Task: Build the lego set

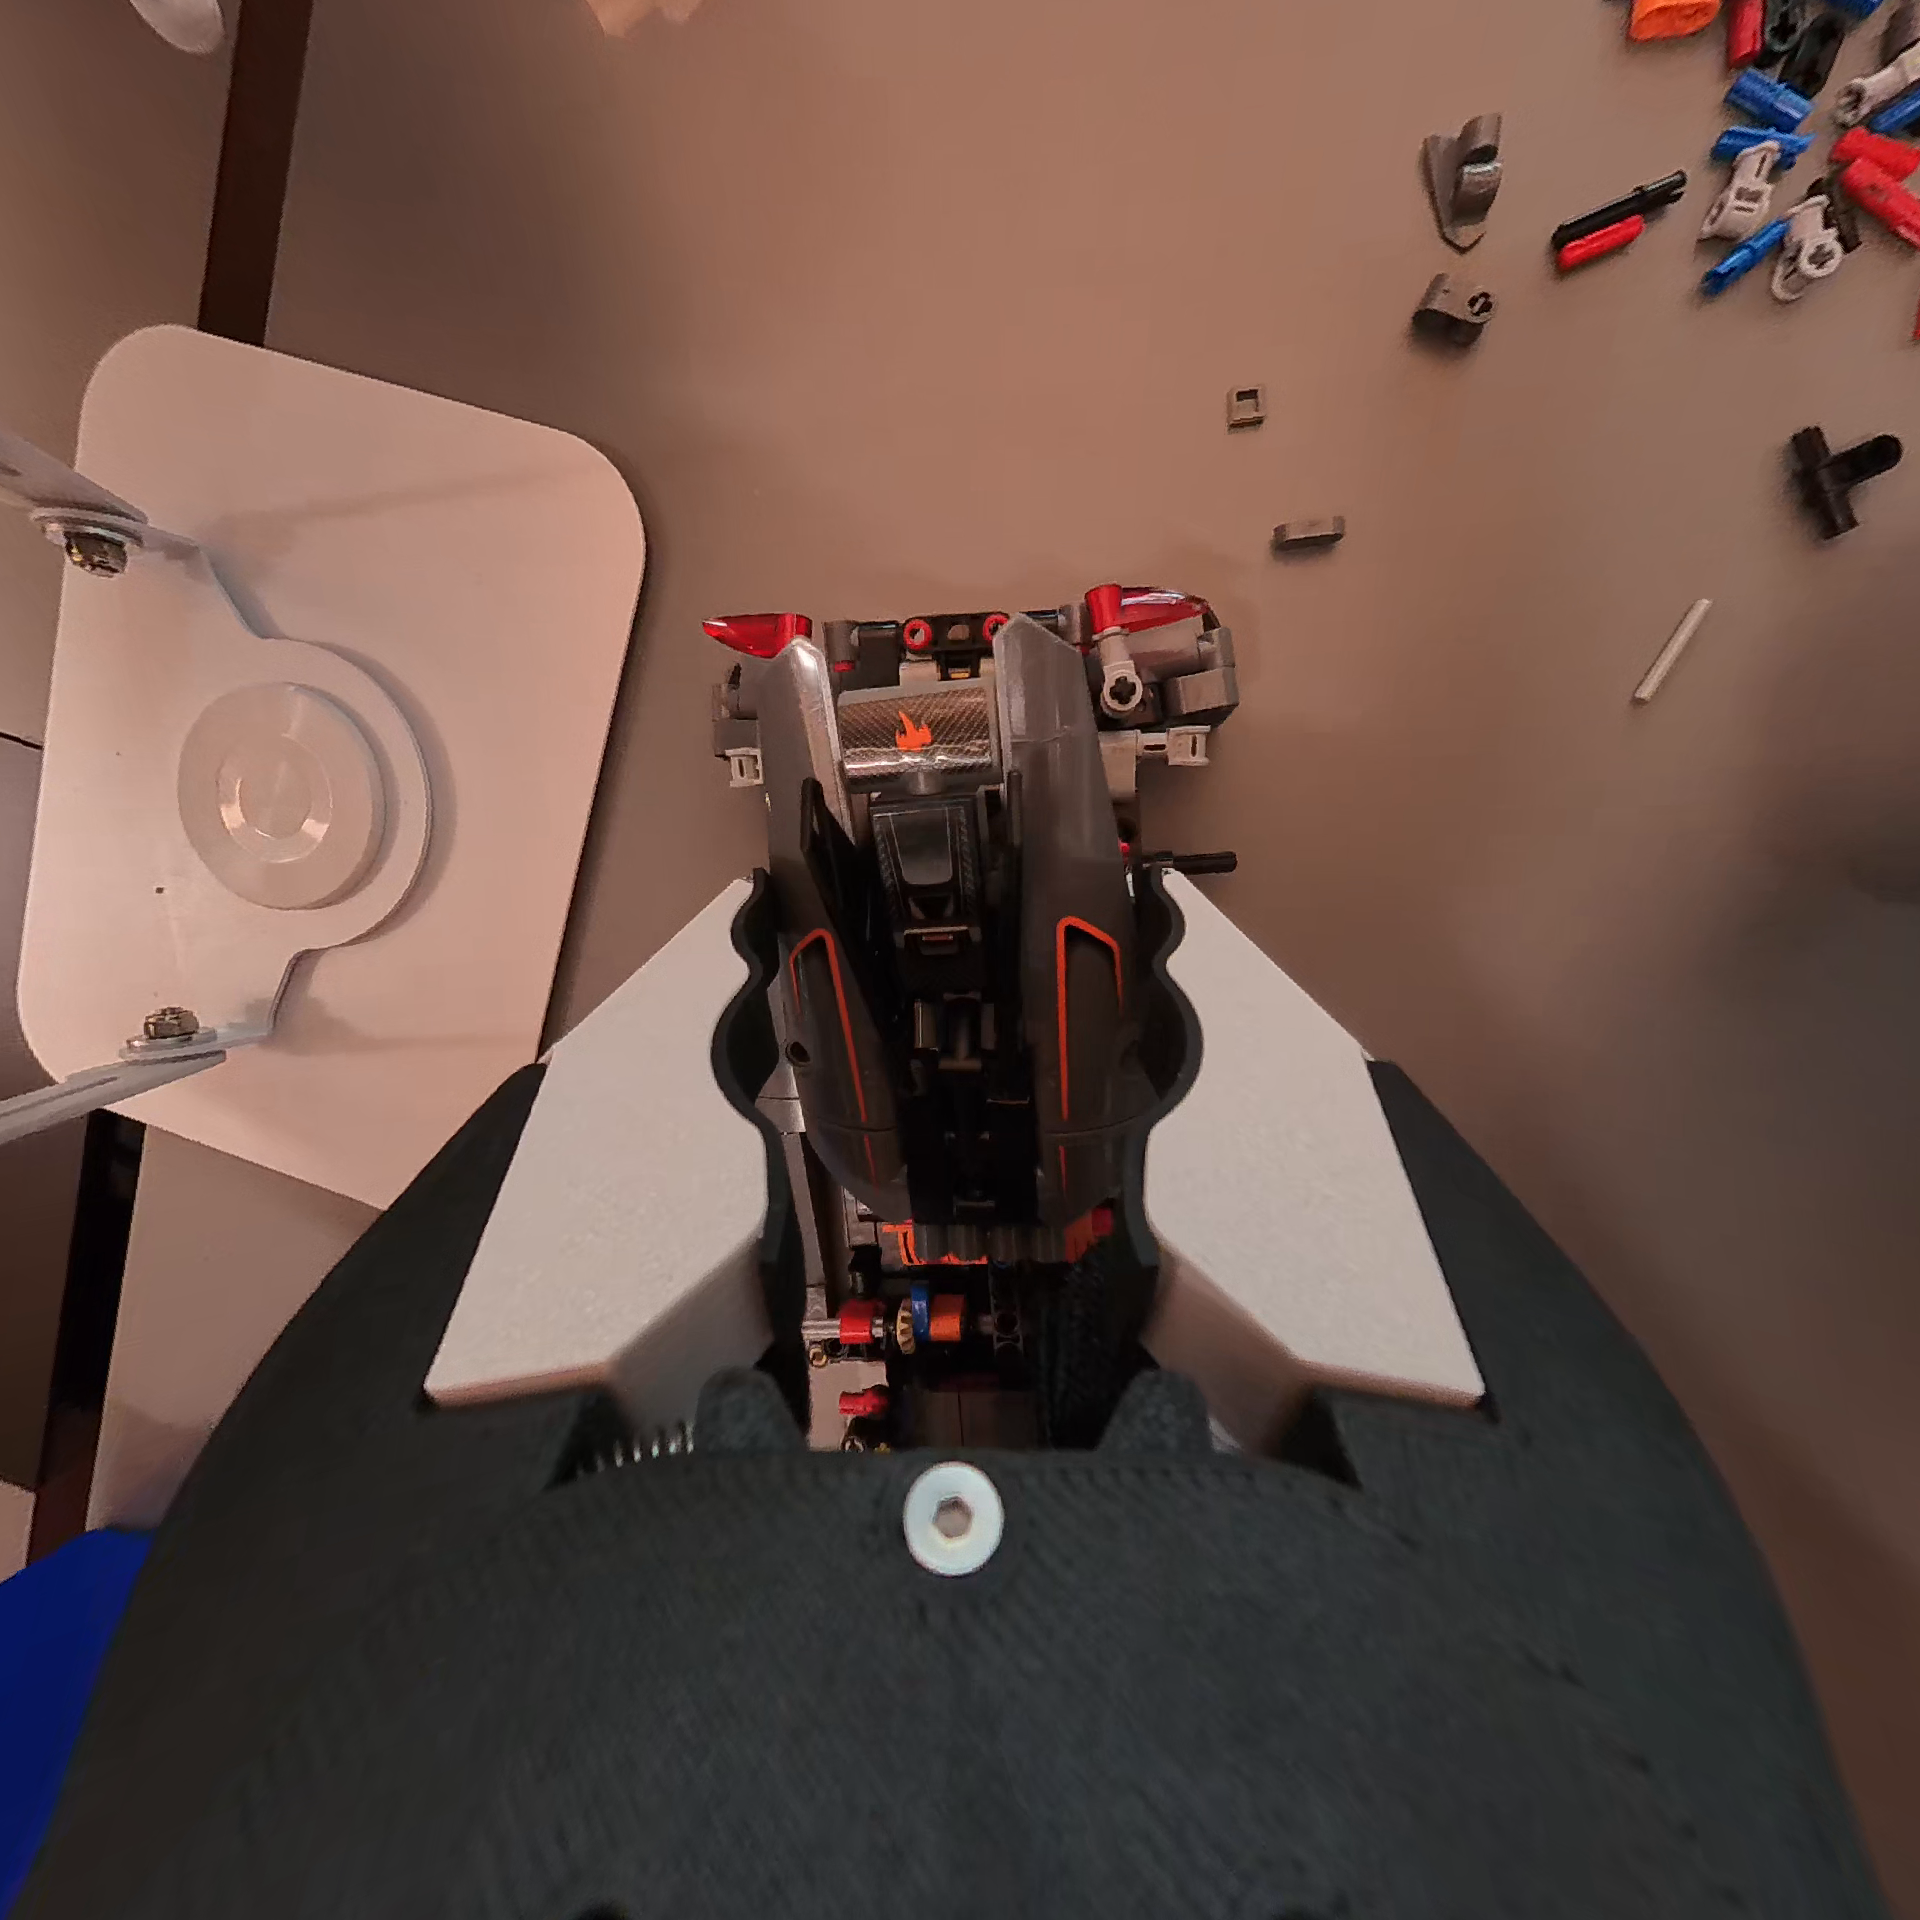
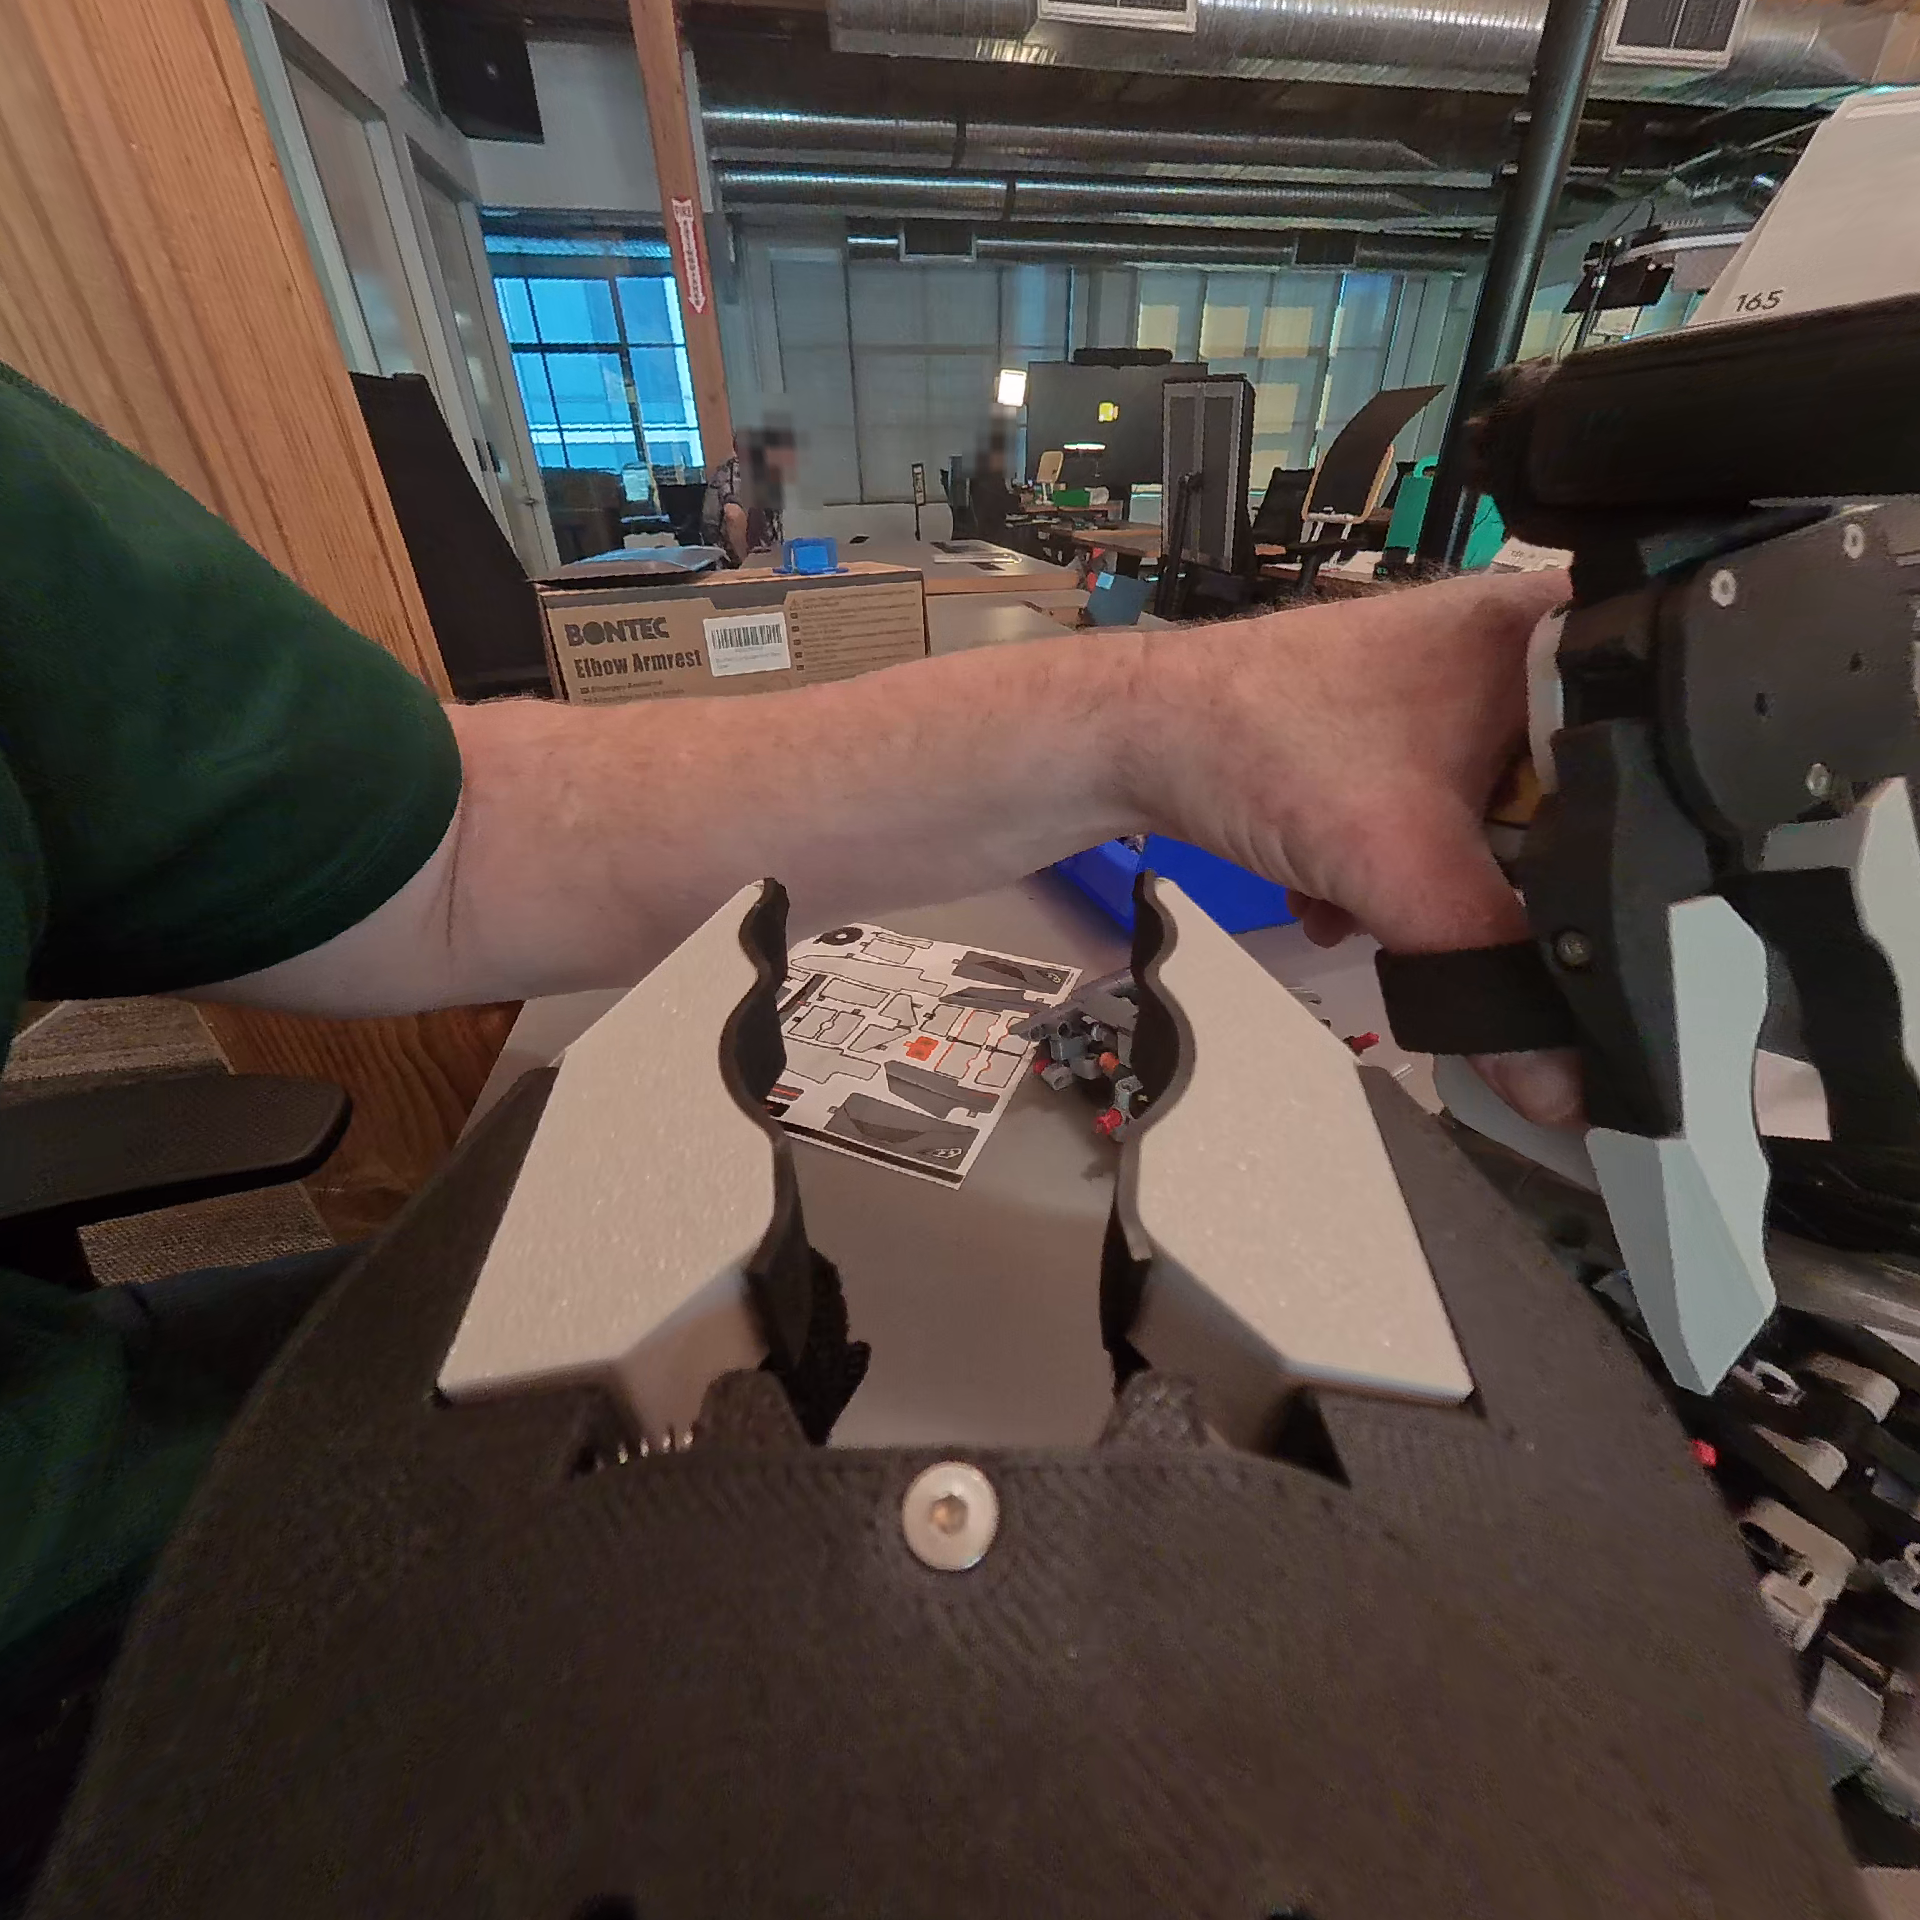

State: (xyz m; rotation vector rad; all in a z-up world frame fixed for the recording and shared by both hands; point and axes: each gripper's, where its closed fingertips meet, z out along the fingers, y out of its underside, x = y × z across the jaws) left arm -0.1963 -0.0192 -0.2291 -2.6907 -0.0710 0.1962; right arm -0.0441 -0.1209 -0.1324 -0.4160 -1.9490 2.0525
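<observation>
In the left wrist view my left gripper (image 1: 956,914) is shut on a partly built lego car (image 1: 956,831), dark grey and black with orange stripes and red parts at its far end. The car lies lengthwise between the fingers above the brown table (image 1: 935,312). In the right wrist view my right gripper (image 2: 956,925) is open and empty, held above the grey table. Beyond it lie a sticker sheet (image 2: 914,1039) and a small grey lego sub-assembly (image 2: 1086,1044). The left gripper (image 2: 1704,1039), held in a person's hand (image 2: 1382,769), shows at the right of that view.
Loose lego pieces (image 1: 1787,156) in blue, red, white and black lie at the far right of the table, with grey pieces (image 1: 1460,177), a black connector (image 1: 1834,478) and a white axle (image 1: 1671,649) nearer. A white stand base (image 1: 312,727) sits at left. A blue bin (image 2: 1195,883) stands behind the forearm (image 2: 831,790). My left gripper is the nearer one to the white axle (image 1: 1671,649): about 15 cm, against 20 cm.
</observation>
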